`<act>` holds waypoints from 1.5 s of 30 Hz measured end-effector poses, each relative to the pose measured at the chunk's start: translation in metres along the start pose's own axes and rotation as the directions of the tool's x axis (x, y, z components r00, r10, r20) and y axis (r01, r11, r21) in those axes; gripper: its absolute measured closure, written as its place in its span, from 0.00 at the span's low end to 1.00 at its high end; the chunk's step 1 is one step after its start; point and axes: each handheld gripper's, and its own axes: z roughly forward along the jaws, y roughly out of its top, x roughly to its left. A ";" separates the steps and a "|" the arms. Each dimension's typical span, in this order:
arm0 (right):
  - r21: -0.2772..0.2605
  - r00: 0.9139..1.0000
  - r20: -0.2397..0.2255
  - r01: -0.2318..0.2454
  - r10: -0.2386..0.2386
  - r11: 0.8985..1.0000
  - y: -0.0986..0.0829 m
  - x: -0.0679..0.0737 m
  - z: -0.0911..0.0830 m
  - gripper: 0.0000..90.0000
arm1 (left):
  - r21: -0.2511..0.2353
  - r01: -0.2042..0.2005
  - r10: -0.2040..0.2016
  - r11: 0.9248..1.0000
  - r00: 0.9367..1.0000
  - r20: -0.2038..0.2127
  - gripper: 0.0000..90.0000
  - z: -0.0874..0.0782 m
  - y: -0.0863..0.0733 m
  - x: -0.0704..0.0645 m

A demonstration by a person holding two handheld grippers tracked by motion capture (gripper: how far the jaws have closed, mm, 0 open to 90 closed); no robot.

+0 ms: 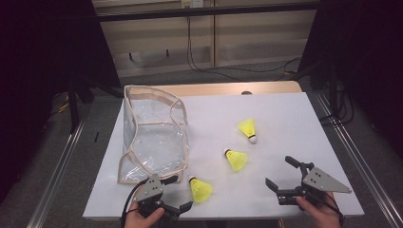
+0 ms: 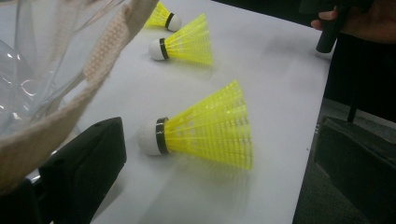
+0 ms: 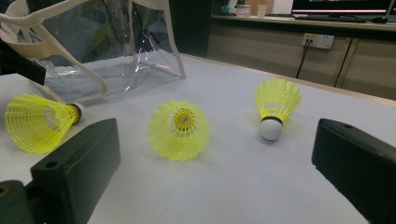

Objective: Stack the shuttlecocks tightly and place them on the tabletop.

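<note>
Three yellow plastic shuttlecocks with white cork heads: one lower centre (image 1: pixel 200 189), one mid-frame (image 1: pixel 236 159), one centre right (image 1: pixel 248 128). One clear plastic bag with beige trim (image 1: pixel 154 135), centre left.

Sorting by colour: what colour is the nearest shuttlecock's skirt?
Bright yellow on the nearest shuttlecock, clearest in the left gripper view.

place: lab or office test room | evidence: white board surface (image 1: pixel 285 114) on metal-rail frame (image 1: pixel 354 159) | wall socket with black cable (image 3: pixel 317 42) | computer monitor on wooden counter (image 3: pixel 341 7) | grey carpet floor (image 1: pixel 62 161)
</note>
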 end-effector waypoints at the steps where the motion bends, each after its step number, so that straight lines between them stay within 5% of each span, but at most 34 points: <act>1: -0.001 1.000 0.002 0.001 -0.001 1.000 0.000 0.000 0.000 0.01 | 0.000 -0.002 0.002 1.000 1.000 -0.003 0.03 0.001 0.000 -0.001; 14: 0.000 1.000 0.002 0.005 -0.005 1.000 0.000 0.000 0.000 0.01 | 0.012 -0.003 0.004 1.000 0.999 -0.042 0.02 0.011 0.006 -0.008; 27: 0.001 1.000 0.001 0.004 -0.004 1.000 0.000 0.000 0.000 0.01 | 0.030 0.000 0.000 1.000 1.000 -0.002 0.03 0.020 0.004 -0.014; 40: -0.002 1.000 0.002 0.005 -0.005 1.000 0.000 -0.001 0.000 0.01 | 0.057 -0.014 0.019 0.998 0.996 -0.082 0.03 0.035 0.009 -0.022; 45: -0.002 1.000 0.005 0.006 -0.006 1.000 0.000 -0.001 0.000 0.01 | 0.075 -0.016 0.024 0.997 0.994 -0.111 0.13 0.036 0.010 -0.021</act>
